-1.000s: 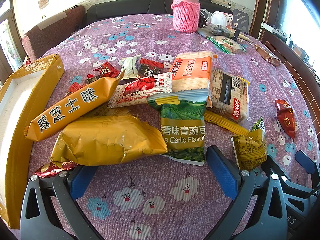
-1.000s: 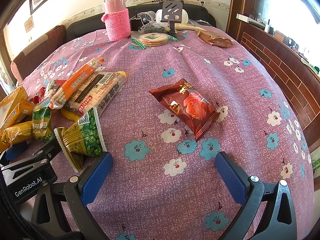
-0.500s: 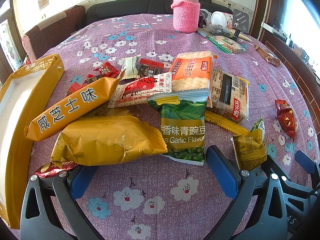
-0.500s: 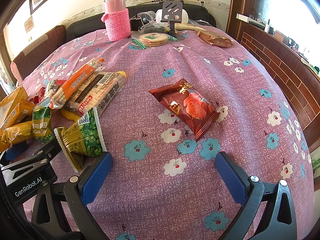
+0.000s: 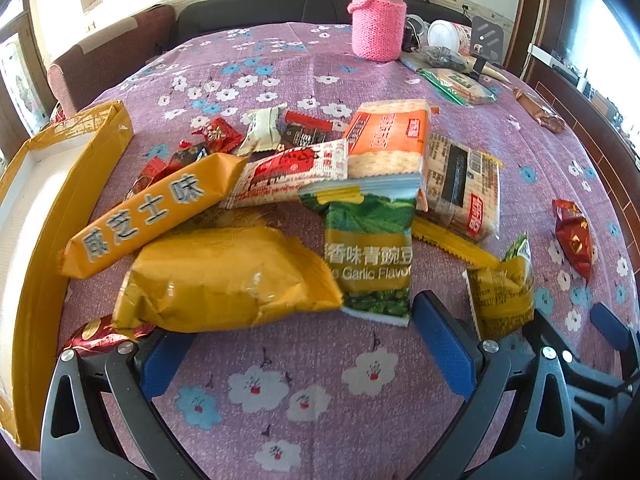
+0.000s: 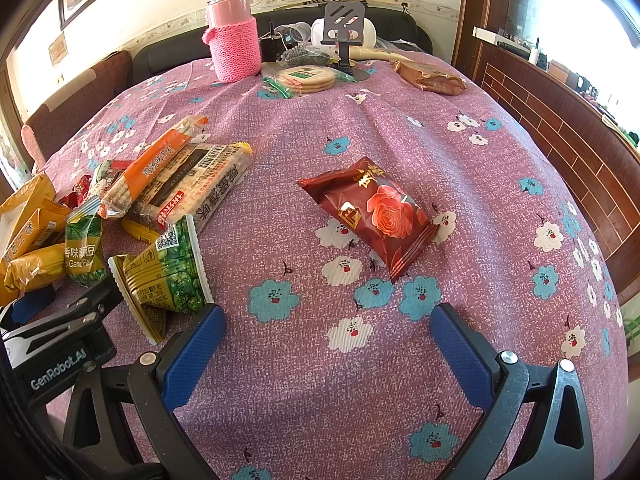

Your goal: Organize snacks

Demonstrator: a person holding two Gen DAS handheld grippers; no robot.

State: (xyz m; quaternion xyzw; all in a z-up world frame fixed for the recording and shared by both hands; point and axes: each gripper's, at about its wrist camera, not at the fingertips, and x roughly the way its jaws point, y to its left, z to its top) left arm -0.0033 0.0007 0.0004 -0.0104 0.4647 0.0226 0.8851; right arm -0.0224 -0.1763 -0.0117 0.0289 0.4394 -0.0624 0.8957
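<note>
purple flowered cloth covers the worktop [image 6: 360, 128]. both my jaws gape wide, holding nothing. left gripper [image 5: 308, 344] faces the heap: two yellow packs [image 5: 224, 276], two green pea bags [image 5: 370, 244], yellow box [image 5: 76, 184] alongside. right gripper [image 6: 326, 350] faces one red rose packet [image 6: 370, 214]

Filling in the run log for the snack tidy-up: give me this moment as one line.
left gripper: open, empty, before yellow bag | right gripper: open, empty, facing red rose packet | yellow box: open, at left
</note>
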